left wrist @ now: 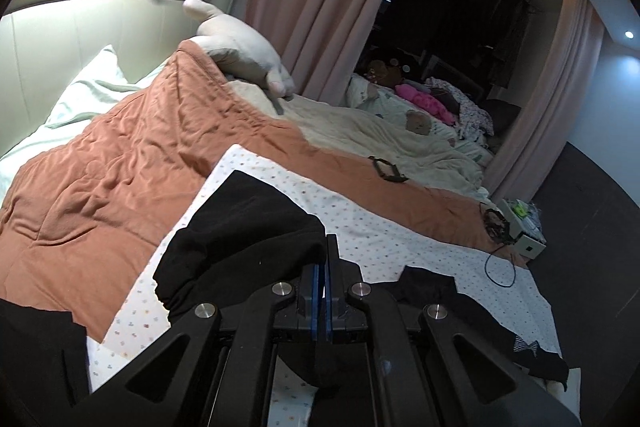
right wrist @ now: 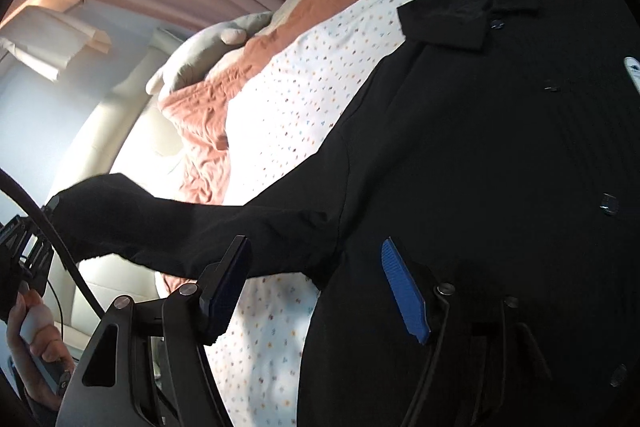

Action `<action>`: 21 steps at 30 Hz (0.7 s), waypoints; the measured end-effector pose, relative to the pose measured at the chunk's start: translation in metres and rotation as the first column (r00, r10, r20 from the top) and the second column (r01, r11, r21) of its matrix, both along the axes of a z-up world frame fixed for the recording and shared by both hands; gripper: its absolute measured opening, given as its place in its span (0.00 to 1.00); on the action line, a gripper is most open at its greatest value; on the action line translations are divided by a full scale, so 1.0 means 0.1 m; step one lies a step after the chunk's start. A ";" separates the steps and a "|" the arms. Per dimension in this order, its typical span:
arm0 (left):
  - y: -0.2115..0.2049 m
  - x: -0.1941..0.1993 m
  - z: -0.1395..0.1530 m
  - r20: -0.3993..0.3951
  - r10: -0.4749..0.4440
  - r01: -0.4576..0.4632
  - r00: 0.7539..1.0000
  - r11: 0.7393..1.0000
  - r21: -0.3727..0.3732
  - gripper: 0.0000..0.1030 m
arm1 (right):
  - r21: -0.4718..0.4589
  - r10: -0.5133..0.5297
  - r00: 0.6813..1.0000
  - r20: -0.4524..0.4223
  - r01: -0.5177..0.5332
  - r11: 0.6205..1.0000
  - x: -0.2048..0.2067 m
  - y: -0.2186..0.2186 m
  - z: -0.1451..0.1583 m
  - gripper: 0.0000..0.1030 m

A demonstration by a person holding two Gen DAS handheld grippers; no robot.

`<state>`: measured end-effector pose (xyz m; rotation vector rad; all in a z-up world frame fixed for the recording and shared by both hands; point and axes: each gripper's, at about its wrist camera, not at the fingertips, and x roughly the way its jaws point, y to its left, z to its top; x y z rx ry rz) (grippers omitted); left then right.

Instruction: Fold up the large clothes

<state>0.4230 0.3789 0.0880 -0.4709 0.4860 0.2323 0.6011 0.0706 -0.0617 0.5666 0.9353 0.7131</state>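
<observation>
Left wrist view: the left gripper (left wrist: 326, 259) has its jaws clenched on a fold of the black coat (left wrist: 244, 227), lifted at lower centre above the dotted sheet (left wrist: 384, 227); which part it is I cannot tell.

Right wrist view: the right gripper (right wrist: 316, 287) has its jaws released, nothing between them. The coat fills the right half, flat and buttoned, its sleeve (right wrist: 180, 223) stretched leftward.

Folding looks barely begun: the sleeve is not yet laid across and the body is unfolded. Bare sheet lies upper left; the bed's edge is near.
</observation>
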 end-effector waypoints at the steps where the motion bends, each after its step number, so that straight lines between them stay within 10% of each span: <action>1: -0.08 0.02 0.05 0.011 -0.022 0.022 1.000 1.000 0.001 0.04 | -0.005 0.002 1.000 0.010 -0.002 1.000 -0.04 -0.08 0.05 0.64; 21: -1.83 0.88 -0.05 -0.008 -0.434 0.434 0.901 0.901 0.022 0.04 | 0.058 -0.228 0.973 0.034 0.226 0.972 -0.67 -1.70 0.24 0.64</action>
